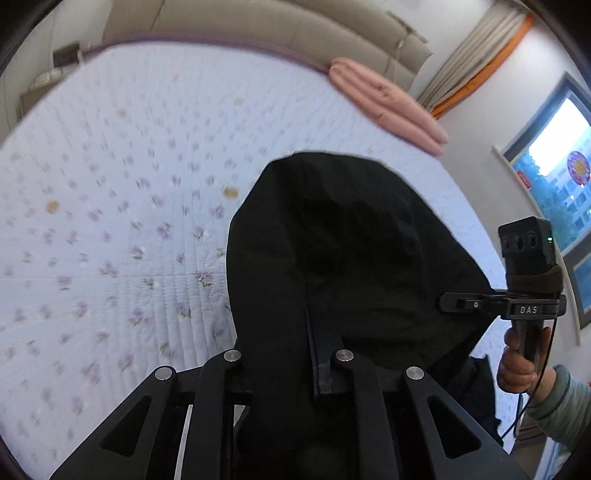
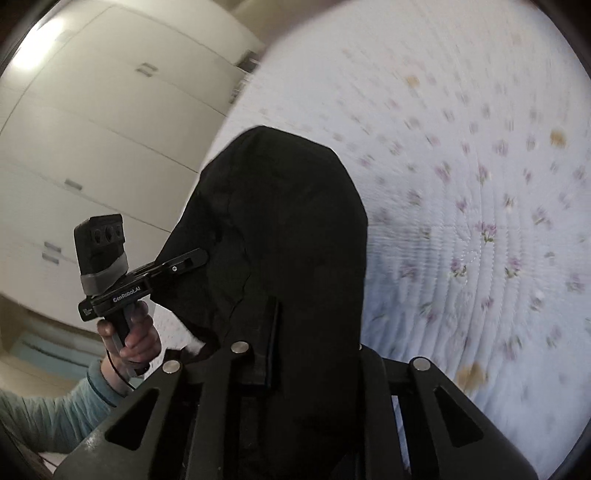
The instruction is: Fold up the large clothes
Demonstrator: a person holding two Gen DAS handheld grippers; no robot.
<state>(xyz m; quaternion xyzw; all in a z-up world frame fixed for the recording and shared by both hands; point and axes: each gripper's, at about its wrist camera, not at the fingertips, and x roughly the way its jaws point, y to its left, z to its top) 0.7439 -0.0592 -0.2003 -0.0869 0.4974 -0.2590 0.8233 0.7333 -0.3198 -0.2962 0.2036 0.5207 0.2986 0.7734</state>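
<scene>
Bed (image 1: 110, 221): quilted pale blue cover, stitched in lines, printed with small purple flowers and a few tan motifs; blurred in both views.

Black garment (image 1: 332, 258): matte, smooth woven cloth, hanging in a rounded hood-like fold above the bed, with a stitched seam running down to the camera.

Left gripper (image 1: 321, 384): black fingers clamped together on the garment's near edge. In the right wrist view the same gripper (image 2: 199, 258) bites the cloth's left edge, held by a hand (image 2: 136, 336) in a grey-blue sleeve.

Right gripper (image 2: 266, 369): fingers closed on the garment. The left wrist view shows it (image 1: 448, 302) gripping the cloth's right edge.

Left wrist view only: rolled pink bedding (image 1: 384, 107), padded beige headboard (image 1: 258, 26), curtain (image 1: 480, 51), window (image 1: 554, 162).

Right wrist view only: white wardrobe doors (image 2: 110, 129).
</scene>
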